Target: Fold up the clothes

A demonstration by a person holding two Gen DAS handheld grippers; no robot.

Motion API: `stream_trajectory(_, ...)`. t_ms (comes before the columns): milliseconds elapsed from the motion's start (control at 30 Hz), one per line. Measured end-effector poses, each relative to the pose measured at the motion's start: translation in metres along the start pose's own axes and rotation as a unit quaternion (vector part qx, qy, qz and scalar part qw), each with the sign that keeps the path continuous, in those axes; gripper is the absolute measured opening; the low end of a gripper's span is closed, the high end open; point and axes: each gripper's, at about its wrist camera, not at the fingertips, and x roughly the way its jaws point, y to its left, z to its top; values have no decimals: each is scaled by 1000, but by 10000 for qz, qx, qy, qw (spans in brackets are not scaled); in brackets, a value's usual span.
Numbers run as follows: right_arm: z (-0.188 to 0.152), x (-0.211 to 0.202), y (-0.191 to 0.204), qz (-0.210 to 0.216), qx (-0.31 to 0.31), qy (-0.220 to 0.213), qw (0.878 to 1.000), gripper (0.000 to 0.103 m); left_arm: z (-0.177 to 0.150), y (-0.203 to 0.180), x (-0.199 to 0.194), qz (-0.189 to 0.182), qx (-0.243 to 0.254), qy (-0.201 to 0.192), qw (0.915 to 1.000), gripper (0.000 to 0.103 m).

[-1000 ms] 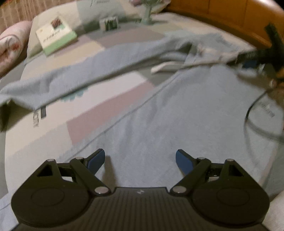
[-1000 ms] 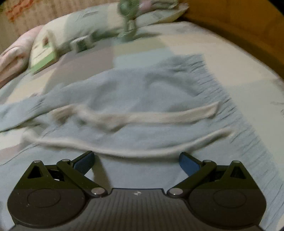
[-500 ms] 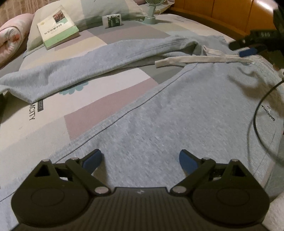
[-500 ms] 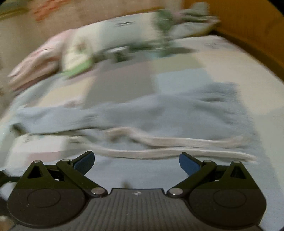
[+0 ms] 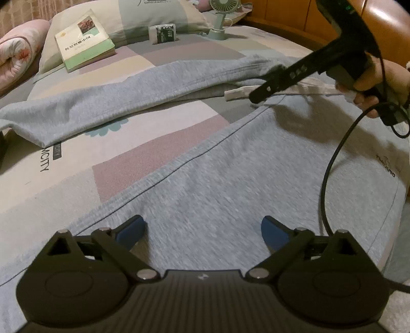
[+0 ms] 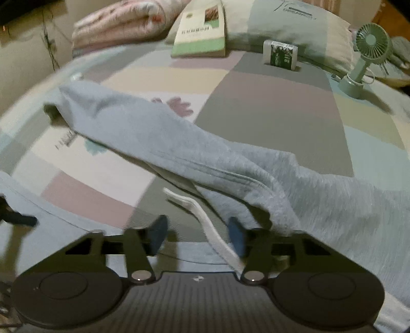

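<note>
The grey sweatpants [image 5: 230, 174] lie spread on the bed [image 5: 143, 164], waist end at the right and the two legs running away to the left; the near leg fills the ground under my left tongs [image 5: 203, 230], the far leg [image 6: 143, 133] stretches long and a little rumpled toward the far left, its cuff end lying open. On the right hip I read a small dark logo, something like "TUCANO" [image 5: 385, 166]. A white drawstring [image 6: 205, 225] trails from the waist toward the gap between the legs. My left tongs point steeply down over the near leg, jaws wide, nothing between them. My right tongs [image 6: 197, 238] are tipped down the same way at the waistband and have just been closing; the jaws stand narrow with the drawstring passing between them, lying against the right pad, but the left pad is clear of it, so no grip. From the left camera I see the person's right hand [image 5: 376, 84] wrapped round the handle at the far right, a black cable [image 5: 330, 174] looping down from it over the cloth. Farther out, the bedsheet is printed in pastel blocks with "MCITY" [image 5: 44, 164] at the left. Against the pillow [image 5: 159, 15] lean a green-and-white book [image 5: 84, 41] whose title I cannot make out, a small dark box [image 5: 164, 33], and a green hand fan [image 5: 220, 15].
</note>
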Motion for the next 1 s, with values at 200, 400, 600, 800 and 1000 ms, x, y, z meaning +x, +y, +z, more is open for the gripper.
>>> stream_trajectory(200, -13, -30, 4, -2, -35, -229, 9997, 4, 0, 1, 0, -37, 26, -8, 10000, 99)
stream_trajectory(400, -36, -77, 23, 810, -210, -247, 9962, 28, 0, 1, 0, -33, 41, -30, 10000, 99)
stream_trajectory(600, -68, -96, 34, 858, -191, 24, 9961, 57, 1, -1, -3, 22, 88, -33, 10000, 99)
stream_trajectory(800, -101, -120, 5, 337, 854, -302, 9953, 72, 11, -2, -15, -181, 175, -272, 9993, 99)
stream_trajectory(1000, -132, -119, -22, -568, 1675, -256, 9839, 80, 38, -19, -7, -670, 413, -469, 9958, 99)
